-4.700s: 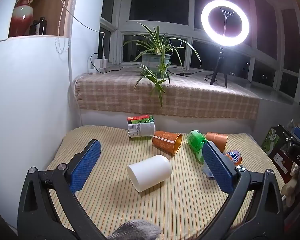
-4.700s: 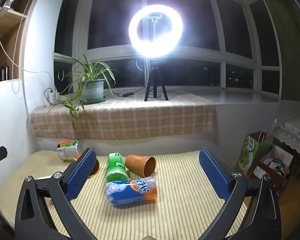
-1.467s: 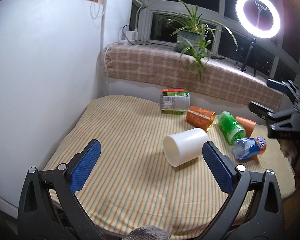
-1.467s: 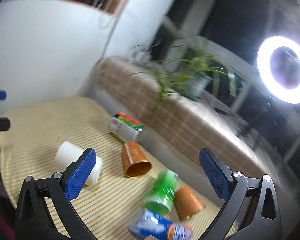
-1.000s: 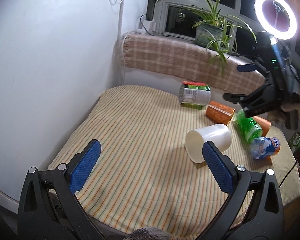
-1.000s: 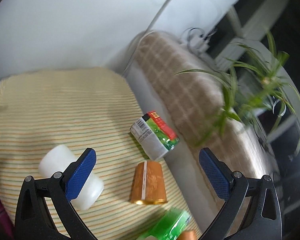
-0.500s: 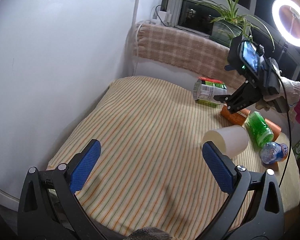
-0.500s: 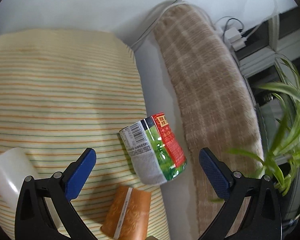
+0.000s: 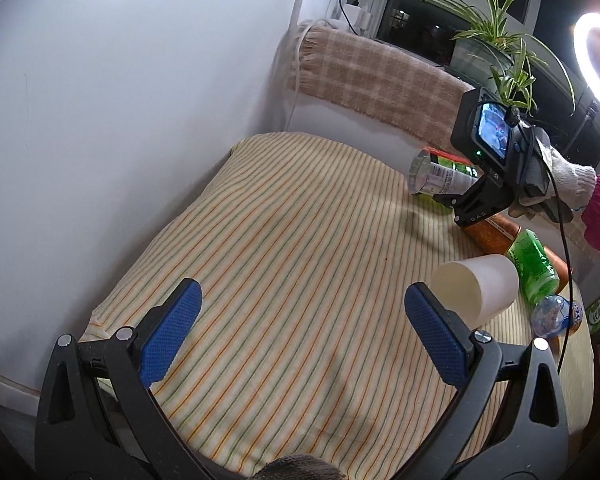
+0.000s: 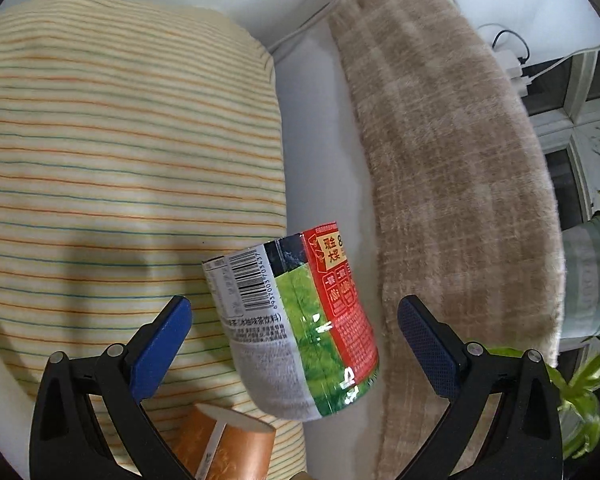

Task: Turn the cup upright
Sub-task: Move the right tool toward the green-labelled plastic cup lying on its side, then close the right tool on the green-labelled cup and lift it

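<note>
The right gripper [image 10: 294, 322] hangs over the far edge of the striped tablecloth [image 10: 100, 140], its blue fingers spread wide with nothing between them touching; the green-and-red labelled cup [image 10: 296, 328] lies on its side right below, framed by the two pads but not pinched. Just nearer than it lies a copper-coloured cup [image 10: 228, 444], also tipped over. The left gripper [image 9: 300, 336] hovers above the near part of the cloth, likewise splayed open and empty. Close by its right finger rests a white cup [image 9: 474, 290] on its side, mouth toward that gripper. Beyond the white cup lie a green bottle [image 9: 534, 266] and a blue bottle [image 9: 552, 316]. Behind the table runs a checked blanket [image 10: 440, 160] along the window ledge.
</note>
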### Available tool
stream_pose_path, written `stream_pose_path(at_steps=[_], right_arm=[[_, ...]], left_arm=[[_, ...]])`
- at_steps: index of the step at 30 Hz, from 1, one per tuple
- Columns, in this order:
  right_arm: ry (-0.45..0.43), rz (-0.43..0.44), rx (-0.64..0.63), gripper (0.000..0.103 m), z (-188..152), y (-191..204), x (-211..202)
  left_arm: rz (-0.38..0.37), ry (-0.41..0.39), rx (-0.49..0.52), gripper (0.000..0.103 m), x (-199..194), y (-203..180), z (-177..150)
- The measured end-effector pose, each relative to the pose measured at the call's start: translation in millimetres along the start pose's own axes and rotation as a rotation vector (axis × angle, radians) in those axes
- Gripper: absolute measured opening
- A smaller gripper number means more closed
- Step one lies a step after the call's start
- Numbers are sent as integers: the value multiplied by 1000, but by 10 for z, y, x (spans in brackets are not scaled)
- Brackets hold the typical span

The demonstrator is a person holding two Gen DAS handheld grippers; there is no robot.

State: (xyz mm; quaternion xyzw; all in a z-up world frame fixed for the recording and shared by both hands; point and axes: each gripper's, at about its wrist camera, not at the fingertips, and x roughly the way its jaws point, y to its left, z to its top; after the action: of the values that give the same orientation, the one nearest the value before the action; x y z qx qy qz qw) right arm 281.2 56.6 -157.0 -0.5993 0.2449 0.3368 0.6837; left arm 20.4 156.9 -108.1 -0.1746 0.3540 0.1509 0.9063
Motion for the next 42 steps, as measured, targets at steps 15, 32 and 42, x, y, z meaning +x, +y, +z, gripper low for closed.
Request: stream_pose_path(at_steps=[15, 32, 42], right_arm=[[-19, -12, -47, 86, -26, 25, 235], [-251, 65, 87, 84, 37, -36, -725], [-401, 110, 251, 84, -183, -24, -1326]], left_arm=[[8, 32, 3, 103, 103, -68, 20], [-5, -9, 6, 103, -142, -109, -52], [-18, -46, 16, 103, -383, -117, -117]])
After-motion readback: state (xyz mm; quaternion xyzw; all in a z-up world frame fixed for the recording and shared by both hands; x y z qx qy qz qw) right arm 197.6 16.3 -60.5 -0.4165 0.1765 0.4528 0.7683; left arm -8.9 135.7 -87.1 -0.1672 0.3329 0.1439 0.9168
